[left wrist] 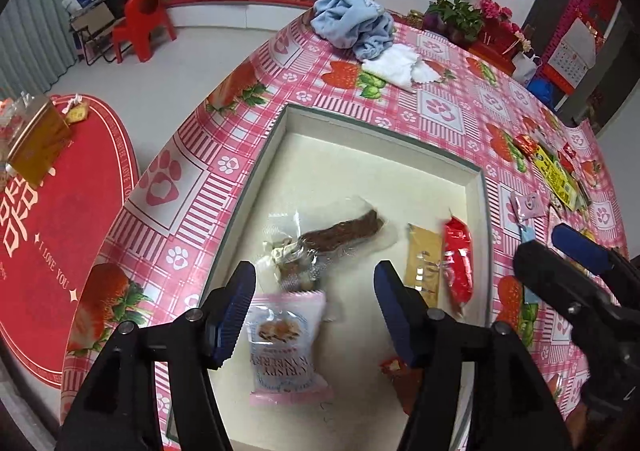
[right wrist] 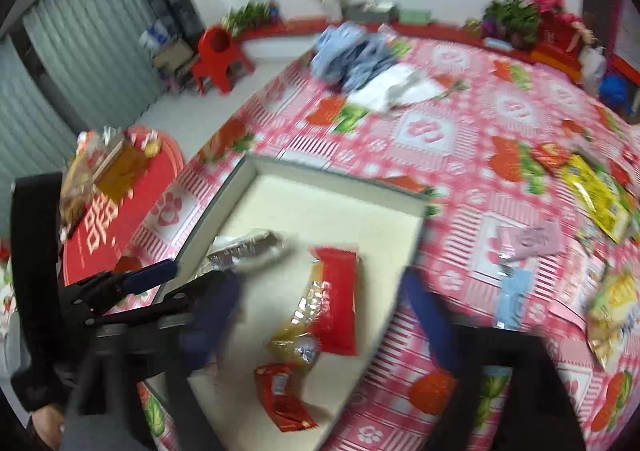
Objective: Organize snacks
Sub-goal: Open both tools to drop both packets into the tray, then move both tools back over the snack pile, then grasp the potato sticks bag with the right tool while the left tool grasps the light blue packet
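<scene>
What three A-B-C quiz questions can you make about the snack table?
1. What colour is the crumpled cloth at the table's far end?
A. blue B. green C. black
2. Where is the pink packet?
A. on the cloth B. in the box C. in a cup
3. How is the left tool?
A. shut on the cloth B. shut on the pink packet C. open

Answers: 1 A, the cloth is light blue. 2 B, the packet lies on the box's cream floor. 3 C, its fingers stand apart and do not squeeze the packet.
</scene>
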Demonstrator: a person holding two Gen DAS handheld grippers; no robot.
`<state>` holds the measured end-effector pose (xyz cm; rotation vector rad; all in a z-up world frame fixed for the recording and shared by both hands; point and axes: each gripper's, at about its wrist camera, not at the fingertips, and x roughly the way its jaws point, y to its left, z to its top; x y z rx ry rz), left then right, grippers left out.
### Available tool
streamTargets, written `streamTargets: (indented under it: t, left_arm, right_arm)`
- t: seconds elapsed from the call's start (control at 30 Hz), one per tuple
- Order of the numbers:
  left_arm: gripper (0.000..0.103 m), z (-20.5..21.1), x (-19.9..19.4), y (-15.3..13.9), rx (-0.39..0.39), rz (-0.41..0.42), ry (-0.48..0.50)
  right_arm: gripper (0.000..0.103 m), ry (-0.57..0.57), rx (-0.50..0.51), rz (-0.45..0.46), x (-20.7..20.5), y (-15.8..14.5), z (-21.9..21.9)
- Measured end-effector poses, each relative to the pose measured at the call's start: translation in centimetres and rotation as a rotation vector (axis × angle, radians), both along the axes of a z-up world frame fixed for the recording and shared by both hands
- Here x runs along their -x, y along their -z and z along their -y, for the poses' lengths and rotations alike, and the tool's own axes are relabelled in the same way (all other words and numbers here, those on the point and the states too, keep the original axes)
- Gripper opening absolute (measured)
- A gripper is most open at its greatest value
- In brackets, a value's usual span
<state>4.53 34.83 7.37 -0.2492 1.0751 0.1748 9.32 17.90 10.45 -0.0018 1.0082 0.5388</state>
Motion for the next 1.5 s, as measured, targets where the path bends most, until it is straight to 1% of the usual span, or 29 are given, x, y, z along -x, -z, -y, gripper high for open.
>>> streamTargets:
  t: [0.03, 0.07, 0.13, 0.2, 0.3, 0.43, 0.47, 0.53, 0.63, 0.7, 0.73, 0.83, 0.93, 1.0, 1.07, 1.1, 1.17, 1.23, 1.27, 1.33, 1.4, 1.43, 1.47, 1.5]
  left_arm:
    - [0.066, 0.5, 0.2, -0.2, 0.001, 0.012, 0.014]
    - [0.066, 1.2, 0.5, -0.4, -0.010, 0.022, 0.027]
    - [0.066, 2.3, 0.8, -0.7, -0.029, 0.024, 0.041]
    - [0.066, 3.6, 1.2, -1.0, -0.033, 0.034, 0.069]
    - [0.066, 6.0, 1.8, -1.4, -0.025, 0.040, 0.116]
    - [0.066, 10.2, 2.0, -1.8, -0.018, 0.041, 0.203]
    - [0.066, 11.6, 2.0, -1.9, -0.014, 0.041, 0.230]
    - [0.066, 13.9, 1.9, -2.0, -0.005, 0.041, 0.277]
    - [0.066, 17.1, 1.6, -1.9, 0.007, 0.027, 0.327]
    - [0.066, 18.5, 1.2, -1.6, 0.007, 0.010, 0.344]
    - [0.066, 19.1, 0.9, -1.4, 0.007, 0.000, 0.347]
    - [0.066, 20.3, -0.6, -0.9, 0.006, -0.025, 0.342]
    - [0.067, 21.7, -3.2, 0.1, 0.009, -0.059, 0.346]
    - [0.067, 22.4, -4.8, 1.4, -0.004, -0.094, 0.339]
    - [0.067, 22.9, -5.9, 2.7, -0.017, -0.121, 0.325]
    - [0.067, 23.0, -6.4, 3.2, -0.022, -0.132, 0.316]
    - [0.067, 23.4, -7.2, 3.9, -0.023, -0.140, 0.307]
    - [0.067, 23.9, -7.9, 4.4, -0.032, -0.139, 0.303]
    - [0.067, 24.2, -8.2, 4.6, -0.042, -0.137, 0.303]
    - [0.067, 24.8, -9.0, 5.1, -0.059, -0.138, 0.311]
    - [0.067, 25.4, -9.5, 5.9, -0.078, -0.156, 0.319]
    - [0.068, 25.7, -9.7, 6.3, -0.098, -0.154, 0.321]
    - [0.068, 26.0, -9.8, 6.2, -0.116, -0.132, 0.328]
    - [0.060, 26.3, -9.9, 6.2, -0.115, -0.124, 0.337]
  right_arm:
    - [0.090, 0.010, -0.023, 0.012, 0.4, -0.2, 0.8]
    - [0.090, 0.015, -0.052, 0.001, 0.9, -0.1, 1.8]
    - [0.090, 0.031, -0.070, -0.006, 1.4, -0.1, 2.9]
    - [0.090, 0.038, -0.076, 0.016, 2.5, -0.3, 4.6]
    - [0.090, 0.079, -0.027, 0.052, 3.6, 0.0, 7.8]
    - [0.090, 0.199, 0.058, 0.084, 3.5, 0.8, 14.4]
    - [0.090, 0.240, 0.081, 0.082, 2.9, 1.1, 16.7]
    - [0.090, 0.281, 0.113, 0.081, 2.0, 1.5, 19.5]
    - [0.090, 0.285, 0.159, 0.051, -0.4, 2.9, 22.7]
    - [0.090, 0.260, 0.167, 0.006, -1.9, 4.1, 23.6]
    - [0.090, 0.246, 0.164, -0.003, -2.3, 4.5, 23.8]
    - [0.090, 0.185, 0.164, 0.005, -3.3, 5.0, 23.3]
    - [0.090, 0.120, 0.233, 0.013, -4.4, 6.1, 22.0]
    - [0.090, 0.090, 0.311, 0.027, -5.1, 7.0, 21.3]
    - [0.089, 0.067, 0.343, 0.040, -5.5, 7.8, 21.1]
    - [0.081, 0.065, 0.340, 0.044, -5.5, 8.0, 21.3]
    - [0.072, 0.071, 0.318, 0.055, -5.3, 8.0, 22.0]
    - [0.066, 0.087, 0.288, 0.058, -4.8, 7.7, 22.9]
    - [0.058, 0.097, 0.279, 0.065, -4.3, 7.4, 23.4]
    - [0.058, 0.133, 0.268, 0.078, -3.0, 6.7, 24.2]
    - [0.058, 0.188, 0.230, 0.087, -0.8, 5.8, 25.5]
    - [0.058, 0.210, 0.223, 0.088, 0.3, 5.5, 25.9]
    - [0.058, 0.231, 0.222, 0.090, 1.7, 5.2, 26.2]
    - [0.058, 0.252, 0.221, 0.085, 3.2, 5.1, 26.3]
